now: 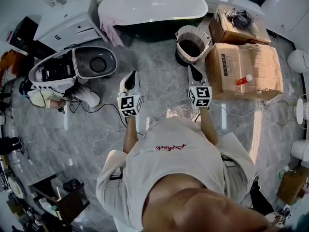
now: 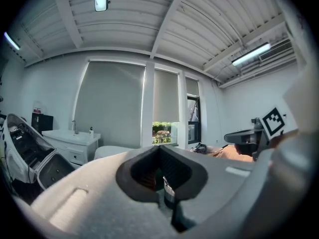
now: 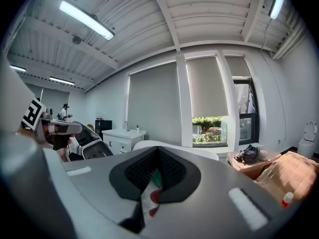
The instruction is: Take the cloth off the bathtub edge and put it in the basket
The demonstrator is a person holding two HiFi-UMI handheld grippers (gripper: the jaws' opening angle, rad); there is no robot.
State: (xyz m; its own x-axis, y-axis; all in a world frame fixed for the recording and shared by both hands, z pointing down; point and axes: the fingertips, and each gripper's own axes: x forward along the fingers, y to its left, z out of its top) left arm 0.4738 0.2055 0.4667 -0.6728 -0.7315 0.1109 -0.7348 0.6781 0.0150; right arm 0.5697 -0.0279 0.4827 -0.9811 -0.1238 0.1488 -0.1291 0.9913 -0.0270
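In the head view a pink cloth hangs over the left end of the white bathtub at the far side of the room. A ribbed white basket with a dark inside stands on the floor right of it, in front of the tub. My left gripper and right gripper are held side by side over the grey floor, well short of both. Each is shut with nothing in it. In the left gripper view the jaws meet in the left gripper; likewise the right gripper. The tub shows beyond; cloth and basket are hidden.
Two cardboard boxes stand right of the basket. An opened grey-and-white appliance lies at the left with cables trailing across the floor. A white vanity stands left of the tub. White fixtures line the right wall.
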